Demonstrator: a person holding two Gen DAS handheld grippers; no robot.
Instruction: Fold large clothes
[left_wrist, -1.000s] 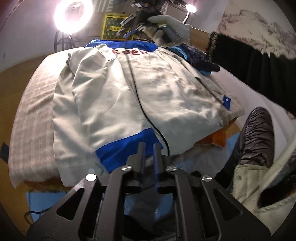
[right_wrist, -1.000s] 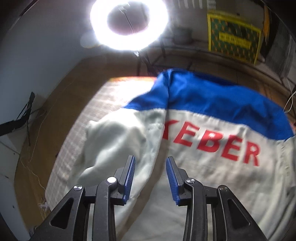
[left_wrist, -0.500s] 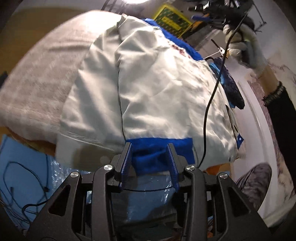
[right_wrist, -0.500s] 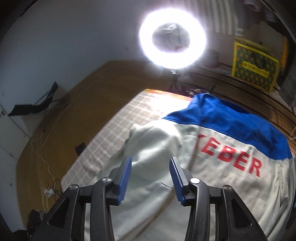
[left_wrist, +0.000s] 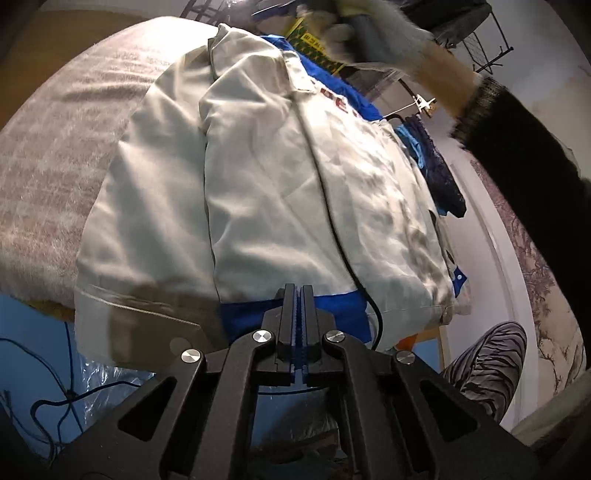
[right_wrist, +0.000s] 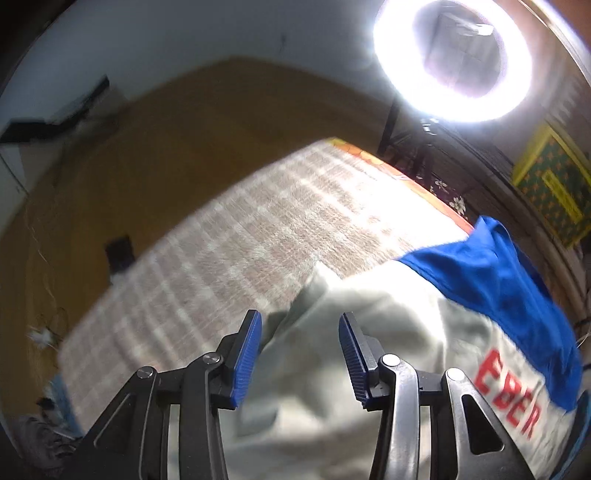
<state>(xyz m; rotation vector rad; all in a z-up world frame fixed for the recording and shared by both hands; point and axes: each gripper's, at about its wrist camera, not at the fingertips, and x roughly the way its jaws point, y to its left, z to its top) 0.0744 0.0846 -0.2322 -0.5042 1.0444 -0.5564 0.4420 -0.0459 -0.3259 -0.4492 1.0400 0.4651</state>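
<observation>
1. Since the earlier frame, the left gripper has clamped fully together at the jacket's blue hem band, lower centre; cloth between the pads can't be confirmed.
2. The jacket lies back-up across the checked bed cover, one sleeve folded inward.
3. The right gripper swung left and hovers half-open over the shoulder fold, holding nothing — probably to grab it for the next fold.

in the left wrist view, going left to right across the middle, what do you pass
checked blanket -> folded-in pale sleeve -> jacket back -> black cable -> dark blue garment -> white wall -> black sleeve
</observation>
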